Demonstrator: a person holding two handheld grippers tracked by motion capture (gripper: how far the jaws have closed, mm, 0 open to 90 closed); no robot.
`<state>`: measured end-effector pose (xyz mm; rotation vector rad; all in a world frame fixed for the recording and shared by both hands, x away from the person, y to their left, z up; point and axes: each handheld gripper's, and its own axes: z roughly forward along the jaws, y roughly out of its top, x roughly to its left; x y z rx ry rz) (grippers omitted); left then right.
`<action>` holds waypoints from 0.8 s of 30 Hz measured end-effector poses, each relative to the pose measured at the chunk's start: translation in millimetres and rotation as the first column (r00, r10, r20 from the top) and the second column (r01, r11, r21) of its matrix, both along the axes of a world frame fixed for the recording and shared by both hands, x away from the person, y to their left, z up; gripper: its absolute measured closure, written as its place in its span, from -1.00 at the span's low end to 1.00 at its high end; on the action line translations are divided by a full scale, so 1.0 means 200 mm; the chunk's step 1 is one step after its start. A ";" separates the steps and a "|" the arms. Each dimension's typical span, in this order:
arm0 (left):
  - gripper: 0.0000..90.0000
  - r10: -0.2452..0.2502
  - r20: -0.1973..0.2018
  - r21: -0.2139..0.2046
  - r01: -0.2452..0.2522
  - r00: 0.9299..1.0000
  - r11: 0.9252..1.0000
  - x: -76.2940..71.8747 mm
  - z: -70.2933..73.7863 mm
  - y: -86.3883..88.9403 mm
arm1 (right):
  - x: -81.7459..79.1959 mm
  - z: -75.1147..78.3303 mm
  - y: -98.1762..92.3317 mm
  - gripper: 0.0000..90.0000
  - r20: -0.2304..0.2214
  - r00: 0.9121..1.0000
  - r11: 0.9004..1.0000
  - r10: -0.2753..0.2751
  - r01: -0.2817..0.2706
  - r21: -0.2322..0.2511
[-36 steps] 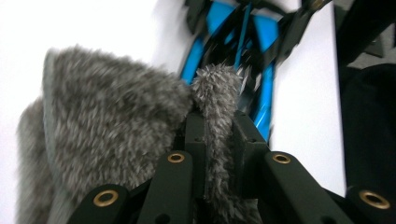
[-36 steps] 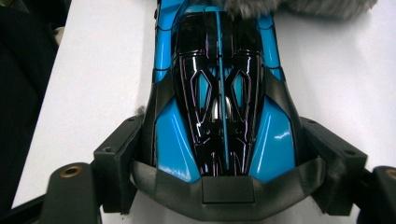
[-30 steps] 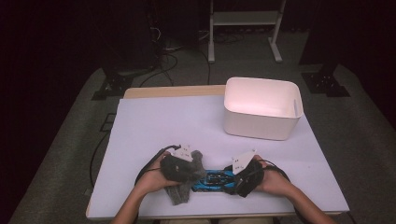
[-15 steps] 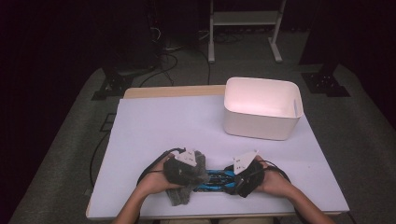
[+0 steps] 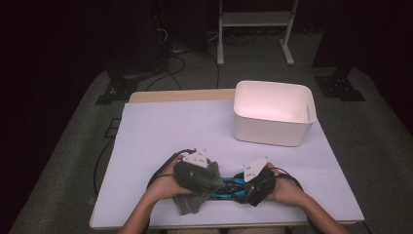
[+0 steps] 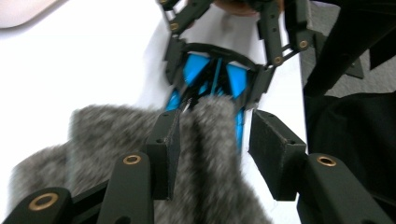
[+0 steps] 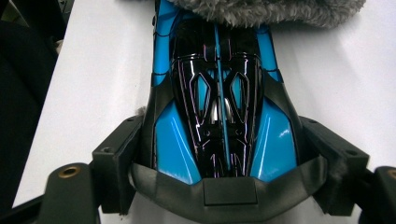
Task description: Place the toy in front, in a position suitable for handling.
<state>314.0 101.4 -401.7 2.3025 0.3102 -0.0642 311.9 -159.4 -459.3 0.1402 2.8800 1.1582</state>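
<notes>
Wiping toy car with grey cloth, near front edge of worktop (image 5: 160,131), well short of the bin (image 5: 272,114).
Right tongs (image 7: 219,163) clamp car (image 7: 219,102); left tongs (image 6: 212,144) just eased open, cloth (image 6: 205,154) loose between jaws. Next, likely: regrip cloth, rub along car.

No legible text, label, brand, number or sign is showing on any surface — nothing is reading on the blue and black toy car (image 7: 219,112), the grey cloth (image 6: 205,154) or the white bin (image 5: 272,114).
</notes>
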 end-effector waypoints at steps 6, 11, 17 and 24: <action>0.40 0.013 -0.100 -0.008 -0.014 0.995 1.000 0.05 -0.06 0.04 | 0.00 0.00 0.00 -0.51 -0.001 1.000 1.000 -0.001 0.001 0.000; 0.60 -0.019 -0.091 0.025 0.021 0.996 0.999 0.05 -0.09 -0.06 | 0.00 0.00 0.00 -0.51 -0.002 1.000 1.000 0.001 -0.001 0.005; 0.83 -0.004 -0.073 0.054 0.008 0.997 0.998 0.07 -0.06 -0.10 | 0.00 -0.01 0.00 -0.51 -0.005 1.000 1.000 -0.001 0.001 0.015; 0.84 0.074 -0.036 0.127 -0.069 0.997 0.990 0.11 -0.05 0.02 | 0.00 0.00 0.00 -0.51 -0.003 1.000 1.000 0.001 -0.001 0.008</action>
